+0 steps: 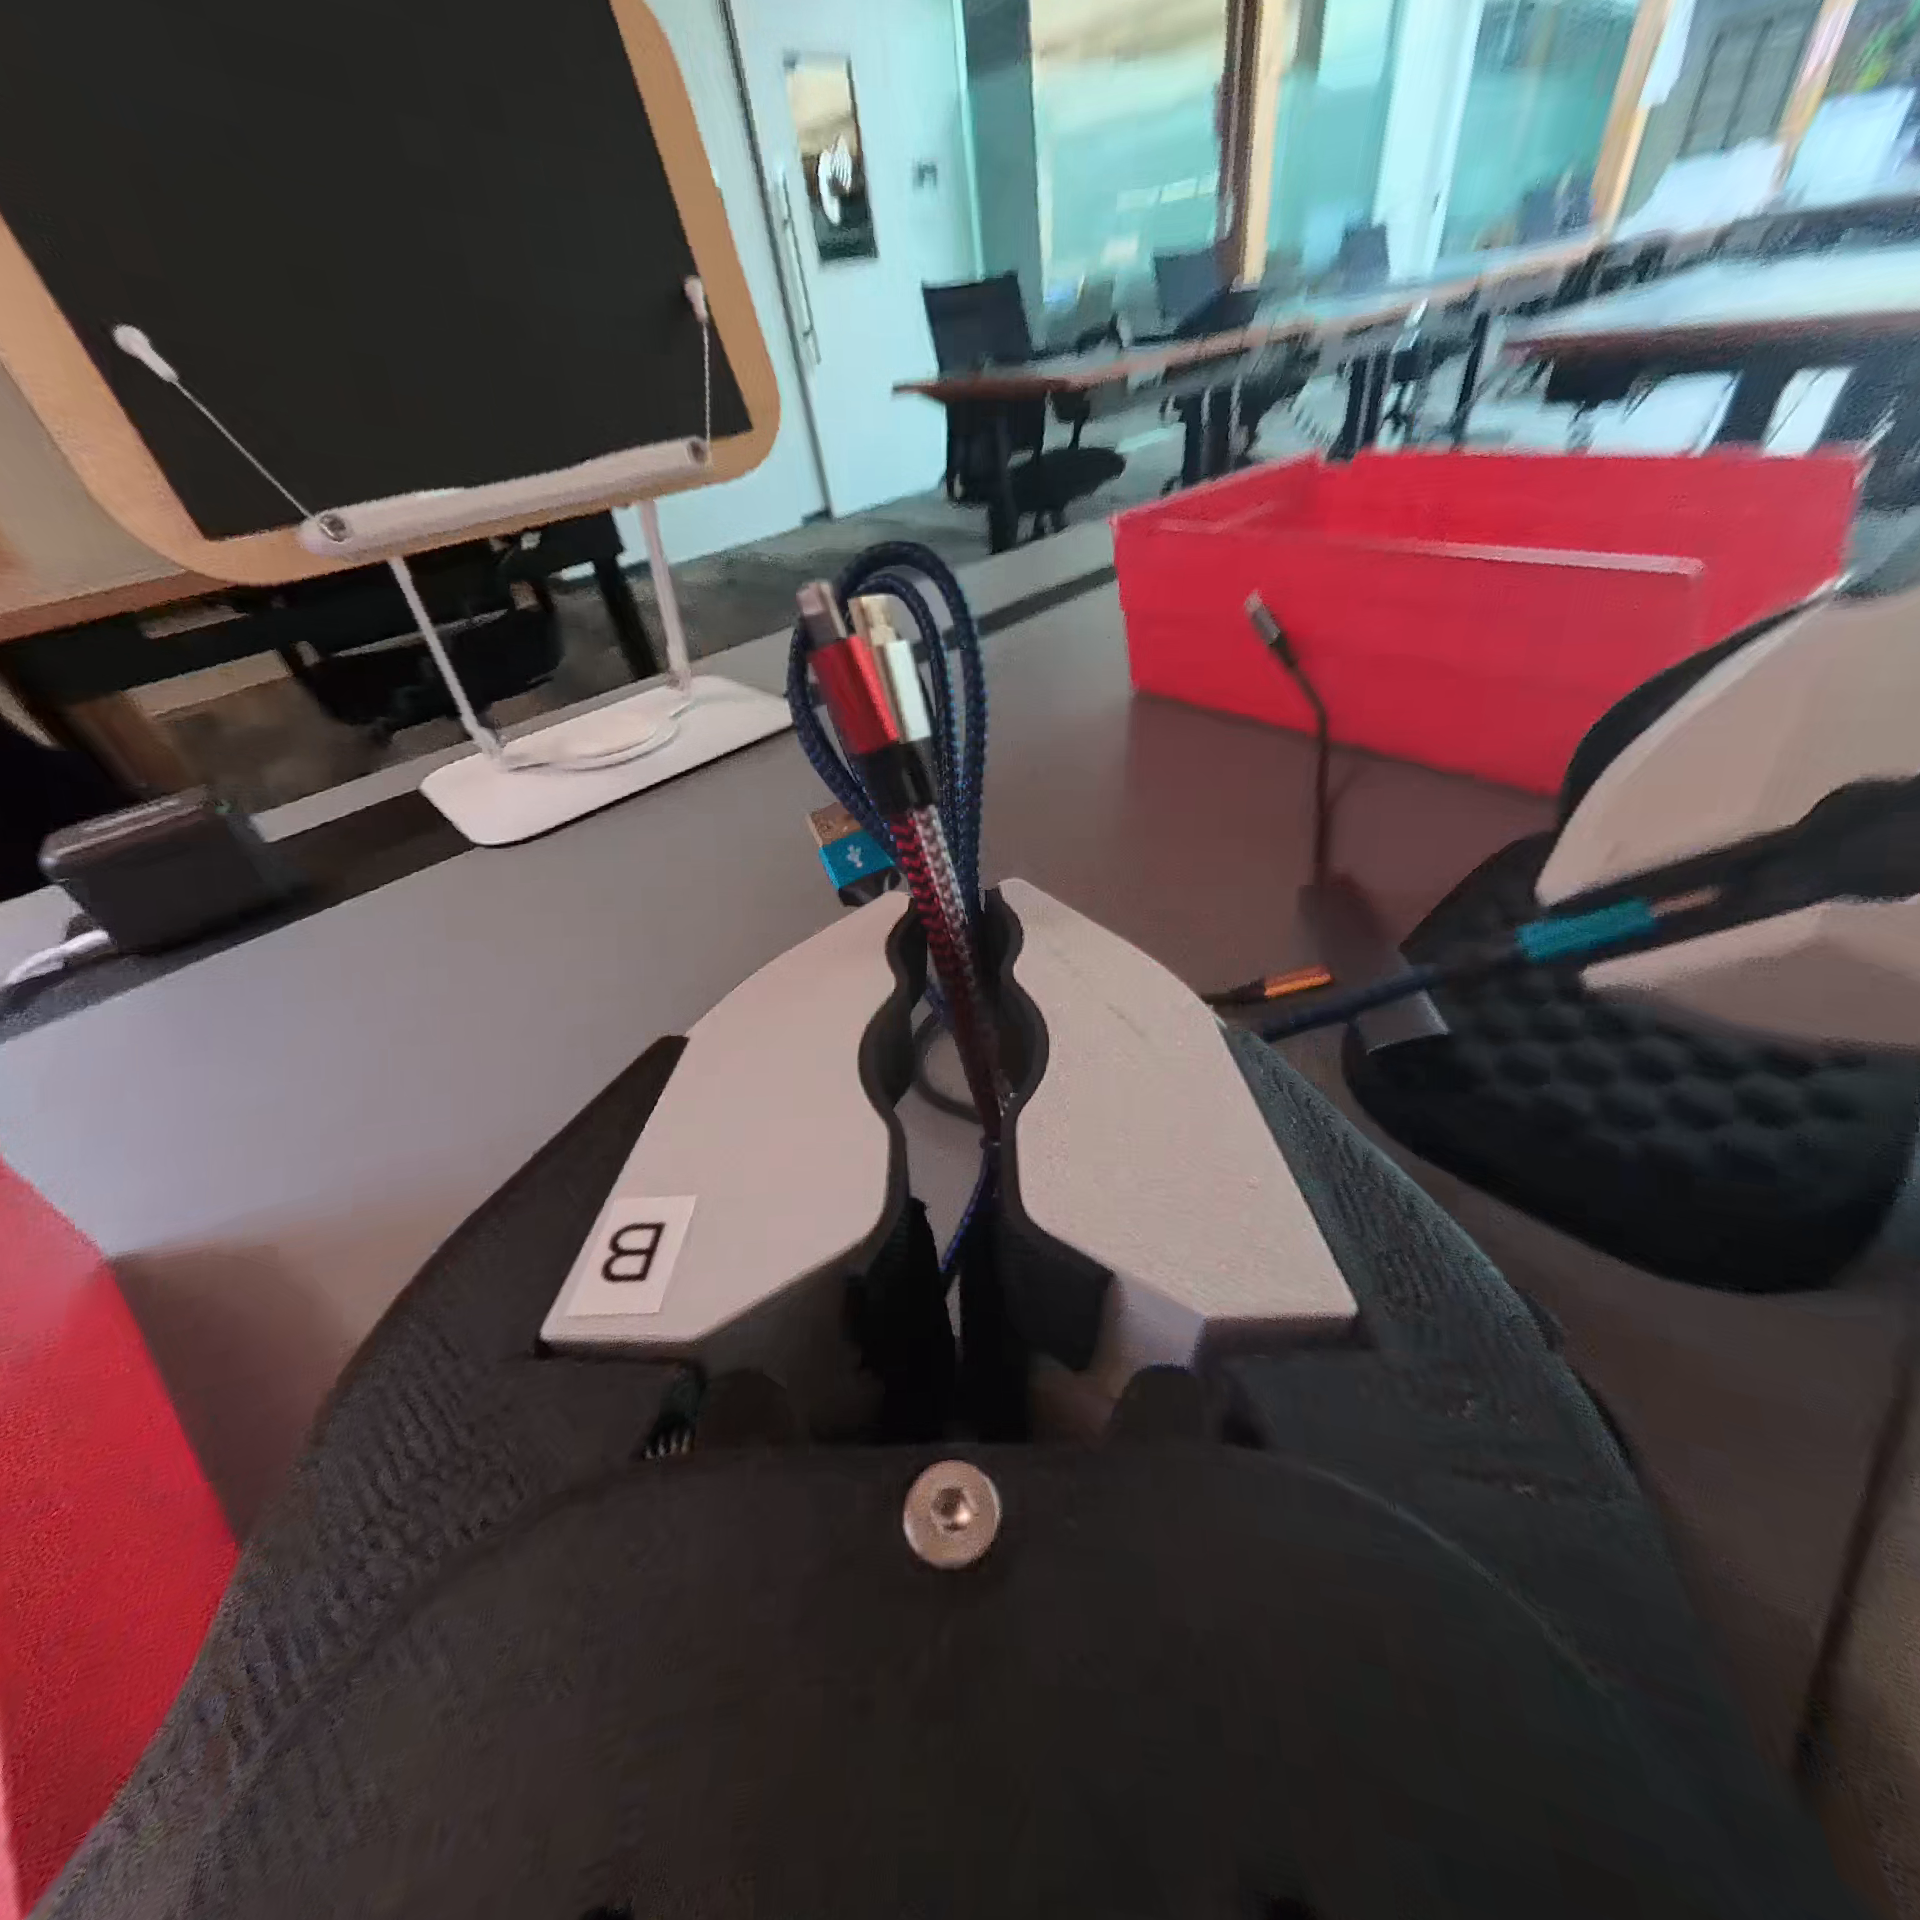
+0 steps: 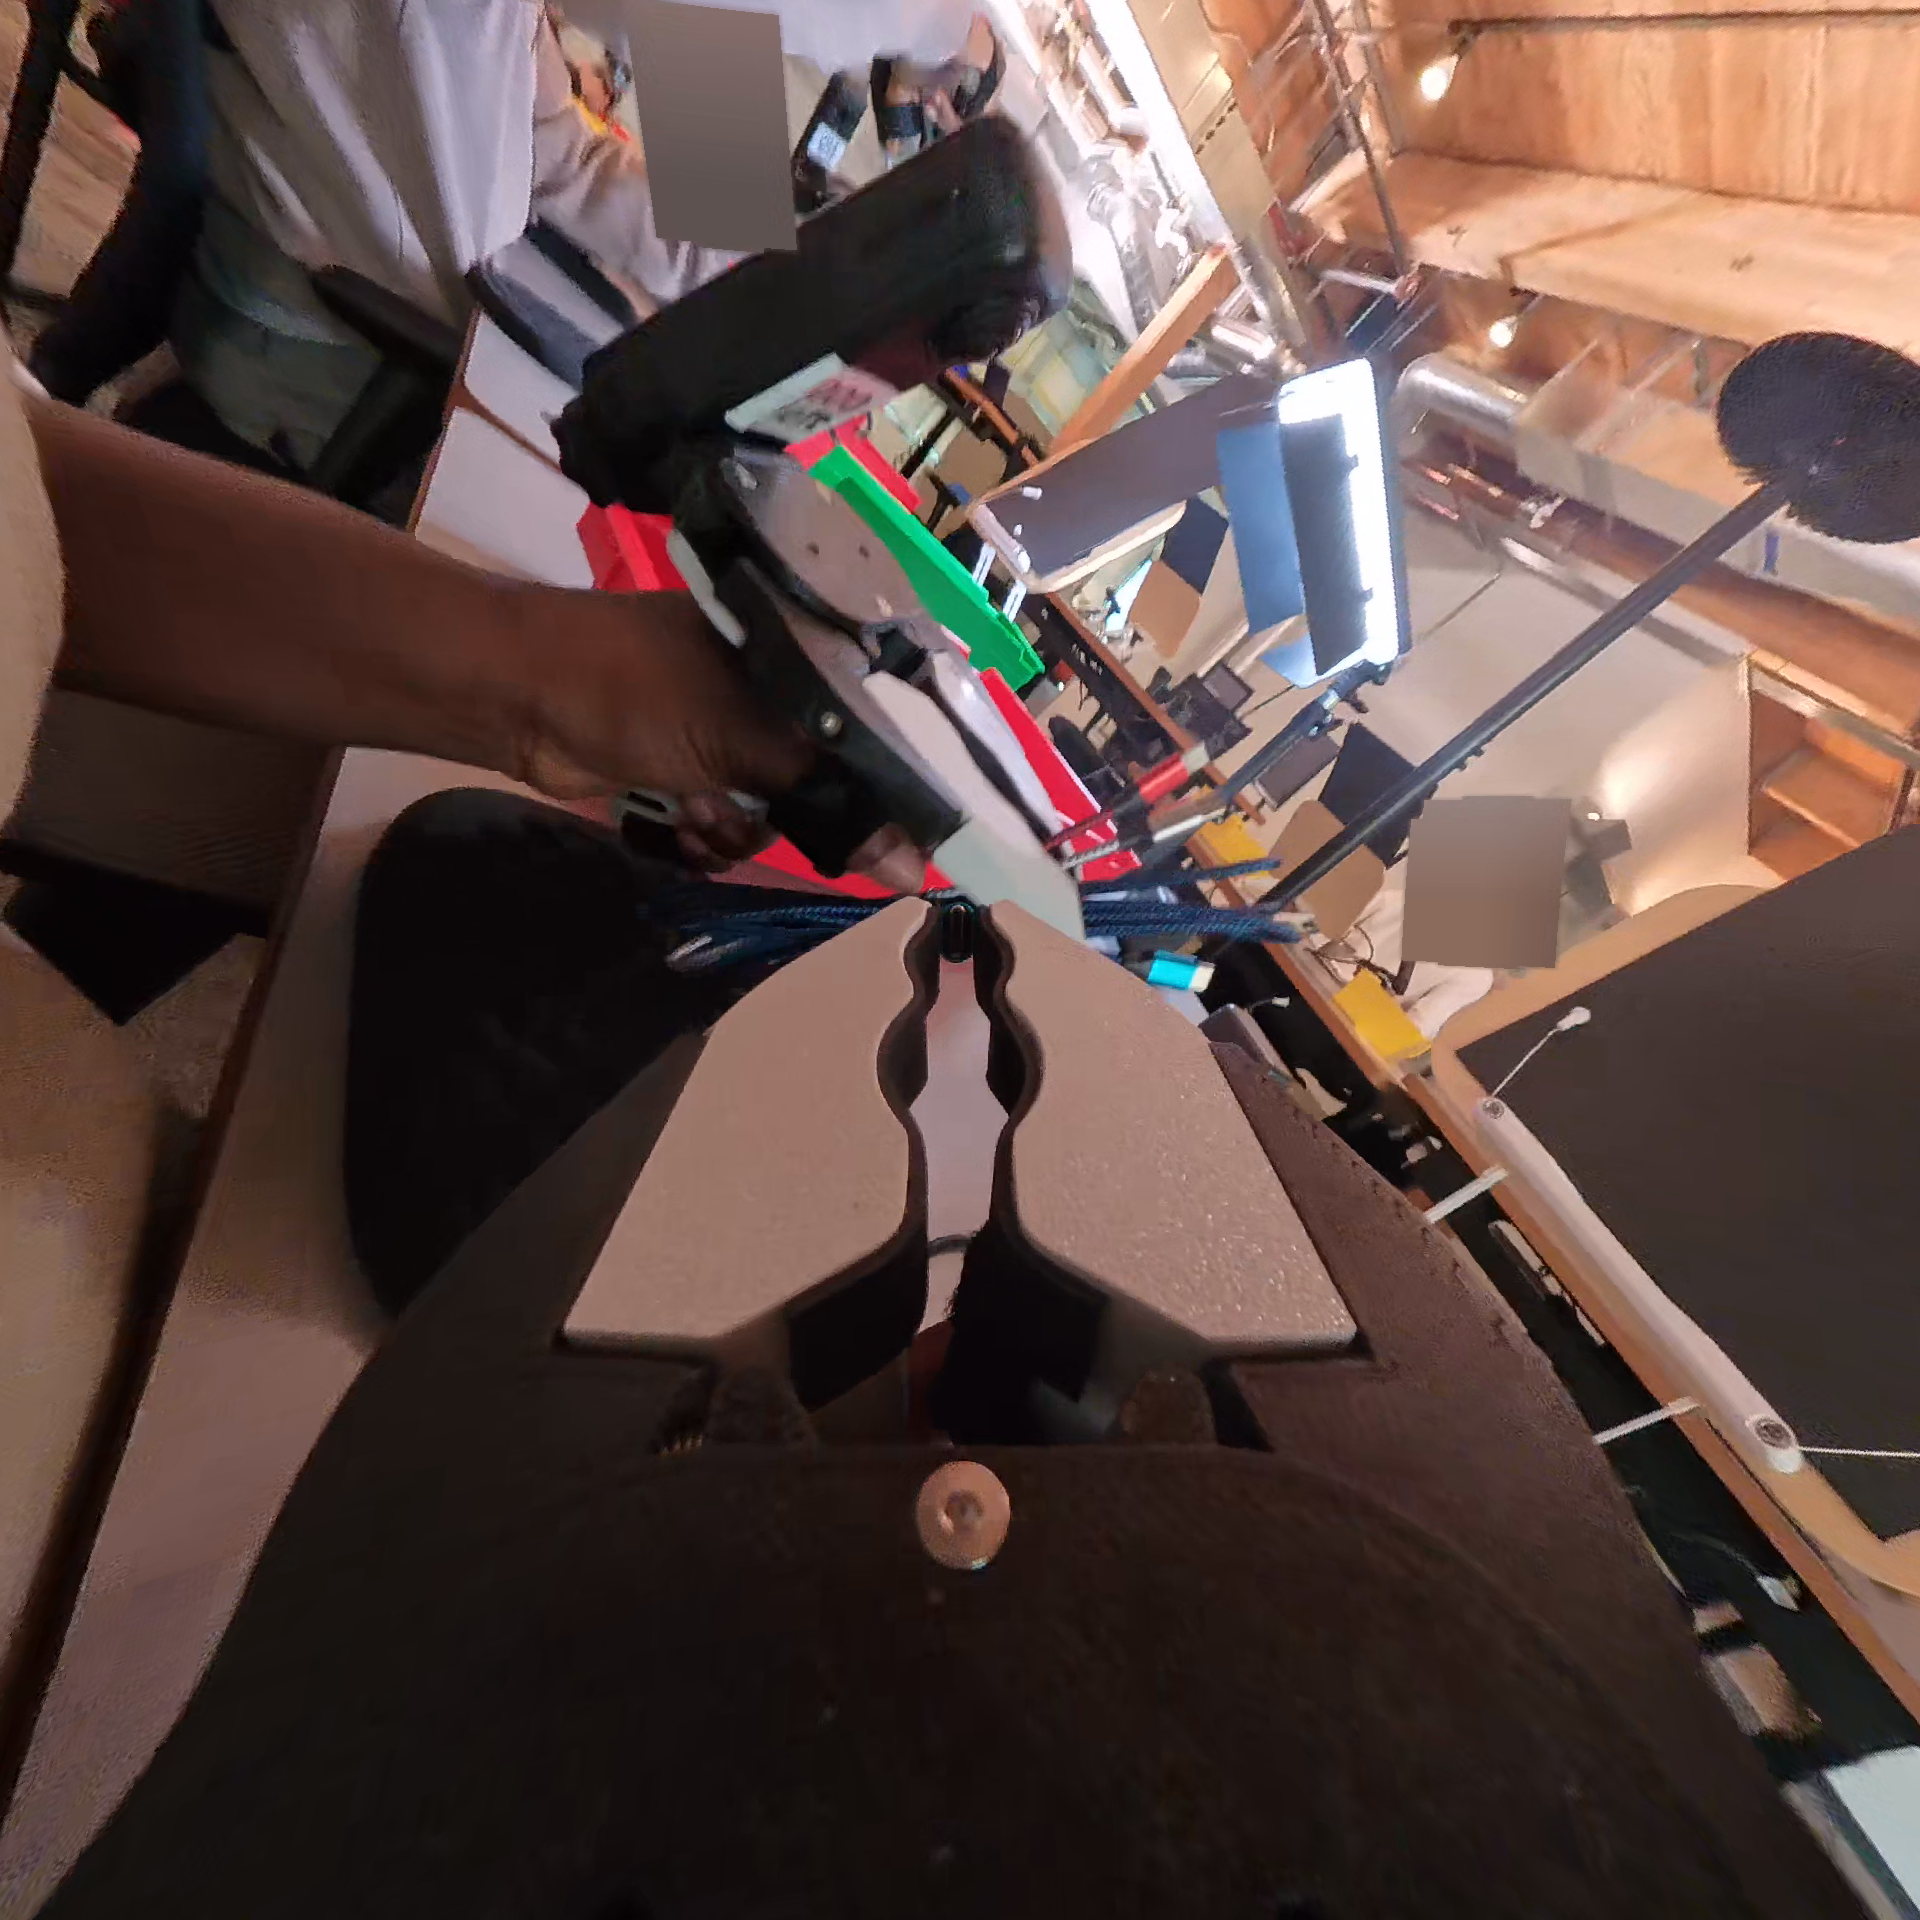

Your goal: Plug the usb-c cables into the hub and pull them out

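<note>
My left gripper point(image 1: 956, 909) is shut on a bundle of braided cables point(image 1: 951, 987) that stand up out of its tips, with a red plug point(image 1: 852, 686), a silver plug point(image 1: 902, 675) and a teal plug point(image 1: 852, 857). My right gripper point(image 1: 1507, 940) comes in from the right, shut on a teal-sleeved plug point(image 1: 1584, 928) whose blue cable runs down to the left. A grey block point(image 1: 1397, 1020), maybe the hub, lies half hidden under it, with an orange plug point(image 1: 1294, 980) beside it. In the right wrist view my right gripper point(image 2: 956, 925) pinches a dark plug end point(image 2: 956, 930), close to the left gripper point(image 2: 1049, 873).
A red bin point(image 1: 1455, 623) stands at the back right of the dark table point(image 1: 520, 987), with a thin black cable point(image 1: 1320, 748) rising before it. A black board on a white stand point(image 1: 364, 260), a black box point(image 1: 156, 862) and another red bin point(image 1: 83, 1403) are on the left. A person's arm point(image 2: 364, 644) holds the left gripper. The left gripper's tips are roughly 9 centimeters from the right gripper's.
</note>
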Tool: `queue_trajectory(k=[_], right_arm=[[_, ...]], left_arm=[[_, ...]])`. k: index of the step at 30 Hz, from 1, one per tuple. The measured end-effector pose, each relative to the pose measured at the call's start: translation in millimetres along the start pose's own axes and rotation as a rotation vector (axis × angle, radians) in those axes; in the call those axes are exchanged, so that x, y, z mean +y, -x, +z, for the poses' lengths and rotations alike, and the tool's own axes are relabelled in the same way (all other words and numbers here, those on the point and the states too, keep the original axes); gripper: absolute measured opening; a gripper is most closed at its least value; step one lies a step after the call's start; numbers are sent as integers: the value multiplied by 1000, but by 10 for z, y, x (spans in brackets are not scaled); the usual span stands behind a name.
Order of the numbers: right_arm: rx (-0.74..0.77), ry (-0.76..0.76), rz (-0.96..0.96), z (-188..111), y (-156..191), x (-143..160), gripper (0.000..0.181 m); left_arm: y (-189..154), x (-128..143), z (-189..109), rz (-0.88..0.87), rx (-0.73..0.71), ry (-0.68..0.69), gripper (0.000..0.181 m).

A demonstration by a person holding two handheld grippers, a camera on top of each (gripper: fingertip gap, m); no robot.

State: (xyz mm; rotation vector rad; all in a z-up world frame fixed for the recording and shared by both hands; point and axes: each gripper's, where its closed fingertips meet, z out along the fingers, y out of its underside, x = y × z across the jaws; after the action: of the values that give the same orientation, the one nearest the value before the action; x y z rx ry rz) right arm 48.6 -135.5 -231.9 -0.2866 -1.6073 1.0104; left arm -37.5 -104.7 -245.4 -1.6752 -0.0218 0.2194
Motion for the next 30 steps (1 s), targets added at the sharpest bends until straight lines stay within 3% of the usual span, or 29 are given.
queue_trajectory(k=[4,7,11,19,30], right_arm=[[-17,-11,-5,-111,-40,47,6],[-23,20,-61,-113,16,97,6],[14,16,-40,-148,-72,122,6],[17,79,-129,-154,-51,181,5],[-153,162,-177,-47,369,422,5]], left_arm=[[-34,133,108,42,0,137,9],[8,167,154,12,23,177,9],[138,223,152,99,-29,240,11],[116,514,308,0,53,392,11],[199,978,375,137,-52,649,9]])
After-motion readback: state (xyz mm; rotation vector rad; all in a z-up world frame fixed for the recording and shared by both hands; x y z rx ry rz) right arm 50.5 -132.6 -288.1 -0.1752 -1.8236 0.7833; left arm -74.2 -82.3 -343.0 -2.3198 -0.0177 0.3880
